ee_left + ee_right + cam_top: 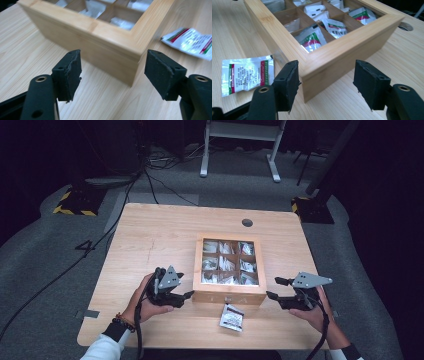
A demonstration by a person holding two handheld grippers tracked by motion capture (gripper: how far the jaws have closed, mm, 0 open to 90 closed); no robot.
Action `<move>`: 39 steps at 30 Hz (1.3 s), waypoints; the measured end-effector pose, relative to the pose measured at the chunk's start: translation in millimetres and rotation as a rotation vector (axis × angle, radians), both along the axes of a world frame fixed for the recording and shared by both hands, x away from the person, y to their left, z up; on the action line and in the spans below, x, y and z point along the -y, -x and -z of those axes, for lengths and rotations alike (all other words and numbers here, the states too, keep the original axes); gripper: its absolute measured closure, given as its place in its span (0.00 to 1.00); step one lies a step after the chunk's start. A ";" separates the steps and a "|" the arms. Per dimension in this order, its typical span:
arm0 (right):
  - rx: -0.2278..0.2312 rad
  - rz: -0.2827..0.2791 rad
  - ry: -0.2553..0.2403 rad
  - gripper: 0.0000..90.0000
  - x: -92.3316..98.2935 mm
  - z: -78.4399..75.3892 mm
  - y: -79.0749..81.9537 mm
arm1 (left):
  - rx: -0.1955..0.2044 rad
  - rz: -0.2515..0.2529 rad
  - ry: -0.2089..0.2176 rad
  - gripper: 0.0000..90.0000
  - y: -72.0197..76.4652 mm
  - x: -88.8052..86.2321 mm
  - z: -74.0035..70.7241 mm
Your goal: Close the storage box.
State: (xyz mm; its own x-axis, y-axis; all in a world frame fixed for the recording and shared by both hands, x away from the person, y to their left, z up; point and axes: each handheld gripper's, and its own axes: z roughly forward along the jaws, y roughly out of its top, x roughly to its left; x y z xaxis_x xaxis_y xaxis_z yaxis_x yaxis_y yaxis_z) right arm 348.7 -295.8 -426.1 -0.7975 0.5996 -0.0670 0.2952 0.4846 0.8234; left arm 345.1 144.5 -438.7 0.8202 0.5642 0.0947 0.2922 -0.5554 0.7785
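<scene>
From the high view, a wooden box (229,292) with nine compartments holding sachets sits on the table (150,235). The left gripper (186,294) is just beside the box's near-left corner, the right gripper (272,288) near its near-right corner, and a loose sachet (232,317) lies in front of the box.

The left gripper view adds that its jaws stand wide apart, empty, framing the box's corner (132,53) without touching; the sachet (191,42) lies beyond.

The right gripper view shows red-and-green printed sachets (310,40) inside the compartments, and its jaws equally wide, holding nothing, with the box's other corner (317,72) between them.
</scene>
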 end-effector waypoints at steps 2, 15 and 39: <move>0.007 0.014 0.015 0.40 4.4 -0.1 0.2 | 0.000 -0.012 -0.016 0.30 0.9 -6.9 2.3; -0.002 0.124 0.105 0.38 36.4 15.2 -1.7 | -0.014 -0.104 -0.104 0.20 0.4 -46.3 21.1; -0.130 0.296 0.040 0.35 101.6 64.9 -3.7 | -0.104 -0.217 -0.060 0.22 1.8 -100.2 52.7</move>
State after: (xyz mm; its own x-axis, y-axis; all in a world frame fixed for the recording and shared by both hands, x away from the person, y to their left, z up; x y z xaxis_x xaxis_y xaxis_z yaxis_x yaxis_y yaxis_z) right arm 352.4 -397.4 -491.0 -0.5927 0.8054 -0.0043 0.5295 0.3936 0.7515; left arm 343.3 244.7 -491.5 0.6877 0.7239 0.0546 0.4864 -0.5154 0.7055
